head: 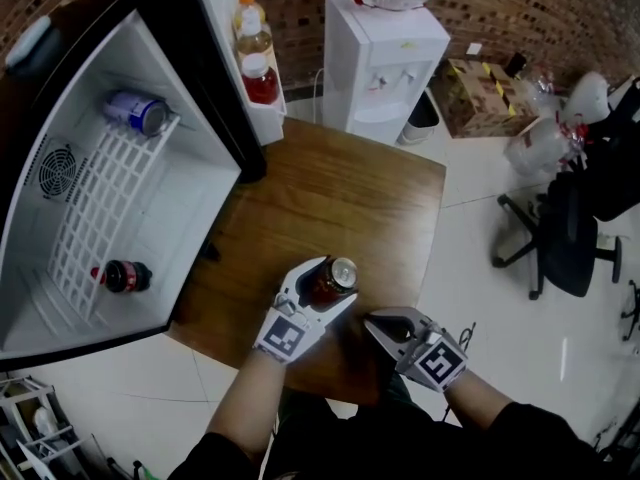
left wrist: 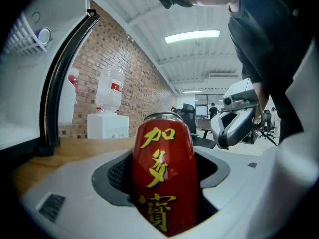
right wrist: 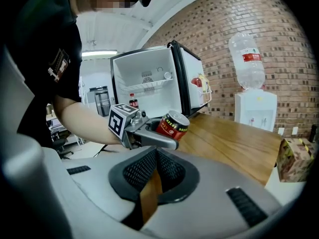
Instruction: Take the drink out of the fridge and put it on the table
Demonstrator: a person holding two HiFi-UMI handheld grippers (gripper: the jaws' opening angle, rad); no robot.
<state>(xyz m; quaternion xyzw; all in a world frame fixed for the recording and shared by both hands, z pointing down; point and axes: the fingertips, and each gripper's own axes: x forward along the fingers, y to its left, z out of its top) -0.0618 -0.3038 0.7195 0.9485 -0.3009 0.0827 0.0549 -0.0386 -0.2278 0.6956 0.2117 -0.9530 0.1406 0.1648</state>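
A red drink can (head: 340,273) with yellow characters sits between the jaws of my left gripper (head: 328,284), which is shut on its sides. It is over the near part of the wooden table (head: 330,188). In the left gripper view the can (left wrist: 163,178) fills the middle. In the right gripper view the can (right wrist: 172,125) leans toward the right, and I cannot tell whether it touches the tabletop (right wrist: 234,143). My right gripper (head: 375,326) is just right of the can, shut with nothing in it.
The open fridge (head: 150,198) stands at the left with a can (head: 138,111) on its rack and a dark bottle (head: 125,275) lower down. Bottles (head: 258,63) fill the door shelf. A water dispenser (head: 385,63), a cardboard box (head: 480,93) and an office chair (head: 560,238) stand beyond the table.
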